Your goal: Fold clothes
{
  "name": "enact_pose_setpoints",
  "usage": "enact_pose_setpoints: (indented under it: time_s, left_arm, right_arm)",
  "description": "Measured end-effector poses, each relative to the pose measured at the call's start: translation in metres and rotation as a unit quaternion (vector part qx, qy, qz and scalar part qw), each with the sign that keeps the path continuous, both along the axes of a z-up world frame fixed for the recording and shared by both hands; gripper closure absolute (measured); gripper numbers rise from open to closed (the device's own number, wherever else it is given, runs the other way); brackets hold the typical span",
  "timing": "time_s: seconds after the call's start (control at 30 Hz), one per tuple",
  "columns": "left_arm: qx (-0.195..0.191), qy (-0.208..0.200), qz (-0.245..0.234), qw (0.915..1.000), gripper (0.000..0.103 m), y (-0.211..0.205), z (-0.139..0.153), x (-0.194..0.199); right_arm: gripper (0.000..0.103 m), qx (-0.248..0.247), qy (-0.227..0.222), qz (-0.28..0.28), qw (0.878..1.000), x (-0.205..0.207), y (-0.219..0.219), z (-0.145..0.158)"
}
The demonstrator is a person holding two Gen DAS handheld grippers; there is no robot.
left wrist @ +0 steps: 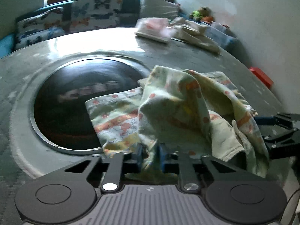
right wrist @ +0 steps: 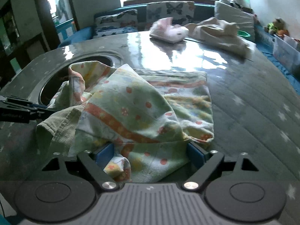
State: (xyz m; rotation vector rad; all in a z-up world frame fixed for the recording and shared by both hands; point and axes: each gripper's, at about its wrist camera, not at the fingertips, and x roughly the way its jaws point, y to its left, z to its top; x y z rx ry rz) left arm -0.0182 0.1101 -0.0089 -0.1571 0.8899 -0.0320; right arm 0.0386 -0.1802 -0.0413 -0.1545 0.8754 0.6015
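Note:
A pale green patterned garment point(left wrist: 168, 108) with orange stripes and red dots lies bunched on the grey table point(left wrist: 93, 43), partly over a round dark inset. My left gripper point(left wrist: 151, 157) is shut on a fold of it, blue pads close together. In the right wrist view the same garment point(right wrist: 142, 108) spreads across the table. My right gripper point(right wrist: 150, 153) is wide open with cloth draped between its blue pads point(right wrist: 105, 153). The right gripper point(left wrist: 277, 131) shows at the right edge of the left wrist view; the left gripper point(right wrist: 20, 110) shows at the left edge of the right wrist view.
A round dark inset point(left wrist: 82, 101) with a metal rim sits in the table. A folded pink garment point(right wrist: 168, 31) and a crumpled cream garment point(right wrist: 219, 32) lie at the far side. Butterfly cushions point(right wrist: 168, 11) line a sofa behind. A red object point(left wrist: 261, 76) is at the right.

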Motion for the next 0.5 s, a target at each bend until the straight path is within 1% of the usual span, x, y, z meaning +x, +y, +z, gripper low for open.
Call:
enact_pose_setpoints:
  time_s: [0.17, 0.33, 0.43, 0.5]
  left_arm:
    - [0.004, -0.005, 0.051, 0.9987, 0.089, 0.046, 0.001, 0.003]
    - [0.013, -0.004, 0.098, 0.9951, 0.089, 0.086, 0.001, 0.006]
    - [0.016, 0.003, 0.117, 0.9931, 0.088, 0.105, 0.000, 0.006]
    - [0.013, 0.005, 0.120, 0.9927, 0.088, 0.113, 0.000, 0.005]
  right_arm:
    - [0.016, 0.003, 0.001, 0.052, 0.999, 0.017, 0.059, -0.002]
    - [0.016, 0.002, -0.004, 0.093, 0.996, 0.034, 0.113, -0.004]
    - [0.016, -0.005, -0.009, 0.115, 0.993, 0.039, 0.139, -0.005]
    - [0.016, -0.017, -0.013, 0.131, 0.991, 0.039, 0.153, -0.006]
